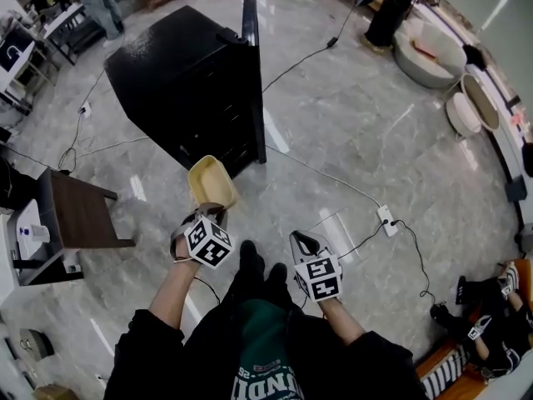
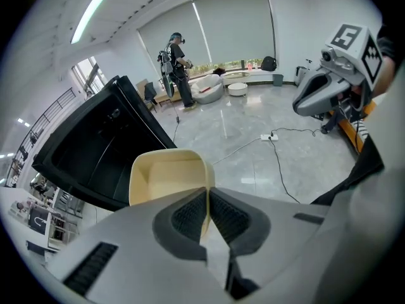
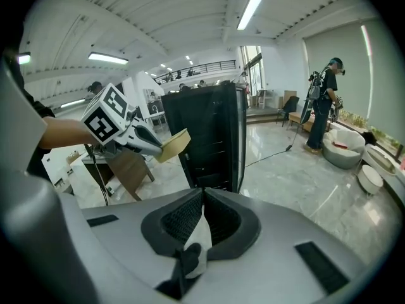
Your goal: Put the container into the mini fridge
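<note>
Cream container (image 1: 211, 182), rim pinched in your left gripper (image 1: 207, 212): carry it level into the mini fridge (image 1: 187, 82) ahead; right gripper (image 1: 302, 242) clenched empty.

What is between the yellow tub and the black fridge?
Just bare floor, seen in the head view. The container in the left claw hangs close to the open mini fridge.

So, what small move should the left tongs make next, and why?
Probably carry the container forward toward the mini fridge: the left tongs are shut on its rim, the door stands open, and the container hangs short of the opening.
</note>
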The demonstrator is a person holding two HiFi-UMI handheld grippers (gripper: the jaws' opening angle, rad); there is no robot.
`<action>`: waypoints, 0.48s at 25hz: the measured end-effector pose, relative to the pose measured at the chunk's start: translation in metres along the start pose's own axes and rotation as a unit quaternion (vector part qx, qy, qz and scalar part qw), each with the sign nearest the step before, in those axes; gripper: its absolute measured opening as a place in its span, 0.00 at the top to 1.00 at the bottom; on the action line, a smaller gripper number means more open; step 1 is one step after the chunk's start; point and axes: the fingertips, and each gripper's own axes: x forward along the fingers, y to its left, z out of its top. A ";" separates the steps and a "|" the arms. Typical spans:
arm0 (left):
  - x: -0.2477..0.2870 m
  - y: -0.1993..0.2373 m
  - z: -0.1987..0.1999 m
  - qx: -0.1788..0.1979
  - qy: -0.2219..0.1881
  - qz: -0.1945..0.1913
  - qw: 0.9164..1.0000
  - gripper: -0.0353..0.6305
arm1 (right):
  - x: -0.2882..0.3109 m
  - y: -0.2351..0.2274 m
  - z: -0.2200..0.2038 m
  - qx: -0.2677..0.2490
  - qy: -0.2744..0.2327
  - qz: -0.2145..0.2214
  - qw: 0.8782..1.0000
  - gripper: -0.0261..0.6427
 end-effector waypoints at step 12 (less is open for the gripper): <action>0.072 0.057 -0.001 0.000 -0.014 0.013 1.000 0.91 | 0.056 -0.025 0.037 -0.001 -0.003 -0.017 1.000 0.91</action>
